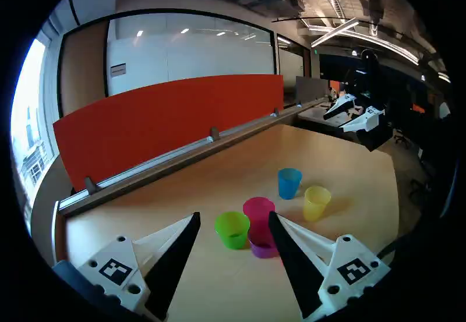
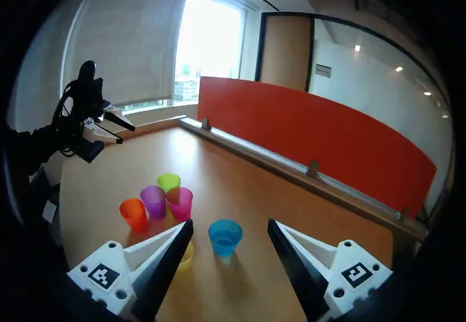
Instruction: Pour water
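Holding the right gripper (image 2: 230, 223) up over the light wooden table (image 2: 256, 173), fingers spread wide, pinching nothing. Pointing it at a small round blue plastic cup (image 2: 225, 236), sitting just ahead in the gap between the two fingers and touching neither one. Peeking out from behind one finger: a yellow plastic cup (image 2: 186, 257). Standing a bit farther ahead and off to this gripper's left, all bunched close together: an orange plastic cup (image 2: 134, 213), a purple plastic cup (image 2: 153, 200), a pink plastic cup (image 2: 180, 202) and a green plastic cup (image 2: 169, 181).

Holding the left gripper (image 1: 233, 214) wide open too, gripping nothing. Facing the green plastic cup right ahead between its fingertips, with the pink one just behind and the purple one tucked by one finger. Sitting farther ahead and to its right: the blue and yellow cups.

Not pouring yet. Not lifting or tipping any cup. Maybe holding a little water, that blue cup, but too hard to tell from here. Probably getting ready to grab a cup. Waiting to be done: closing on a cup, lifting it, tipping it over another one.
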Action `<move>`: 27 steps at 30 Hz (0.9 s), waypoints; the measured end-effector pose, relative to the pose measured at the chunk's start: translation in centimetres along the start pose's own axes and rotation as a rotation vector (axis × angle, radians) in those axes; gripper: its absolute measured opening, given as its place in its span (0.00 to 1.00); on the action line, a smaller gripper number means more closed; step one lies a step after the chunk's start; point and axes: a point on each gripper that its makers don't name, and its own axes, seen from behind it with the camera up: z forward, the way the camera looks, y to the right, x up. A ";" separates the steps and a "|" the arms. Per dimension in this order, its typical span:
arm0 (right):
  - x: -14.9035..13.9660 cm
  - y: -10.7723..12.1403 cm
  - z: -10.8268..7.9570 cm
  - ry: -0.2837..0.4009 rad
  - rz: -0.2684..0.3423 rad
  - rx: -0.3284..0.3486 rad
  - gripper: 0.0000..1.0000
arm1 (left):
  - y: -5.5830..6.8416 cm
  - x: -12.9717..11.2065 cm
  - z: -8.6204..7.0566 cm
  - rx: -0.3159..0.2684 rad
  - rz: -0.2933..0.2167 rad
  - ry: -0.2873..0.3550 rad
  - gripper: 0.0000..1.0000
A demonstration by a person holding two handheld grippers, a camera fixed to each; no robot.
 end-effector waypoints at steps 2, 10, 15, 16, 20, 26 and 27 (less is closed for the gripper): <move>-0.3 0.0 0.3 -0.006 0.001 0.004 0.99 | -0.1 -0.7 0.5 0.002 0.006 -0.015 0.86; -1.5 0.4 1.3 -0.031 0.005 0.013 1.00 | -0.3 -2.4 2.1 -0.014 0.006 -0.050 0.86; -2.1 0.6 2.0 -0.041 0.015 0.017 1.00 | -0.4 -3.3 2.8 -0.029 -0.001 -0.067 0.86; -2.3 0.7 2.1 -0.042 0.017 0.019 1.00 | -0.4 -3.5 2.9 -0.031 0.000 -0.072 0.86; -2.7 0.8 2.5 -0.049 0.021 0.024 0.99 | -0.5 -4.3 3.4 -0.038 0.004 -0.092 0.86; -3.5 0.9 3.2 -0.061 0.022 0.031 1.00 | -0.6 -5.6 4.3 -0.042 0.009 -0.121 0.86; -3.6 0.9 3.3 -0.063 0.023 0.032 1.00 | -0.6 -5.9 4.4 -0.043 0.012 -0.127 0.86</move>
